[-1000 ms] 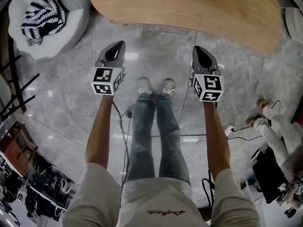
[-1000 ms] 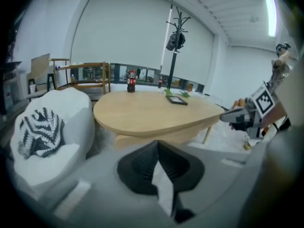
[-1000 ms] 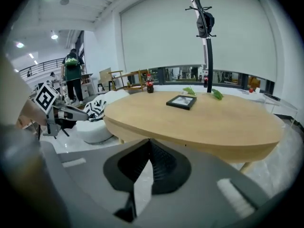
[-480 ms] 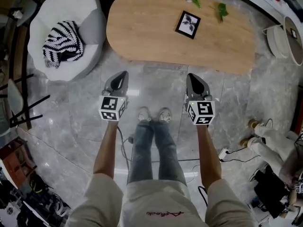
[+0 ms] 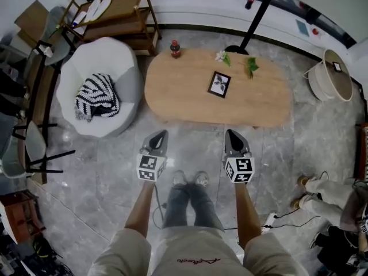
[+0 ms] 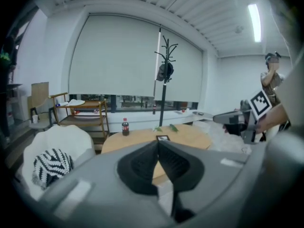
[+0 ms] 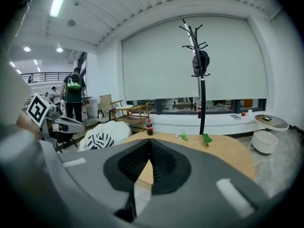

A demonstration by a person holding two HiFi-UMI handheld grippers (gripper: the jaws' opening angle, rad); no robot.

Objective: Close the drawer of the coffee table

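Holding left tool (image 5: pixel 163 133) and right tool (image 5: pixel 230 133) pinched shut, empty, side by side above the floor (image 5: pixel 103 171); facing the oval desk (image 5: pixel 178 94) at twelve o'clock, apart, with its drawer hidden from above.

From the head view I get only the table's (image 5: pixel 184 96) top. Its near side sits under the overhang, and in both gripper views the jaws cover most of that edge, so I can't make out the drawer. The frame's (image 5: pixel 219 84) print is too small to read. A person (image 5: pixel 330 194) at right is cut off.
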